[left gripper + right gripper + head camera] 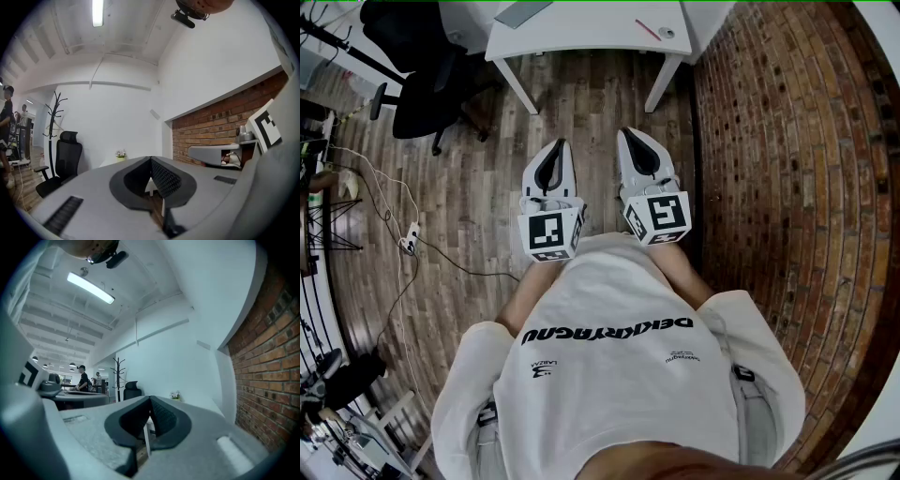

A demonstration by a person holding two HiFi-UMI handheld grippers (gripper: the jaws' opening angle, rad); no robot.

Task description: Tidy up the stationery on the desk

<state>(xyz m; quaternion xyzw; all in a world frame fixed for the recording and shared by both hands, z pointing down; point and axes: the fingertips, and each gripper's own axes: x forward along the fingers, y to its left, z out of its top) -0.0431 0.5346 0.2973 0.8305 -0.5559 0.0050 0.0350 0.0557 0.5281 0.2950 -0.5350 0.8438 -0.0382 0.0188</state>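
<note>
From overhead, the white tabletop (581, 33) lies well ahead, a red pen (648, 30) near its right end; the left hand-held gripper (558, 150) and right hand-held gripper (630, 139) point level toward it. Left gripper view: jaws together, empty. Right gripper view: likewise — so step closer, then open one before reaching.

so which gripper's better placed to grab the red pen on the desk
Right, probably. The right gripper points toward the right end of the desk, where the red pen lies; the left gripper sits further left. Both are shut, empty, and short of it.
</note>
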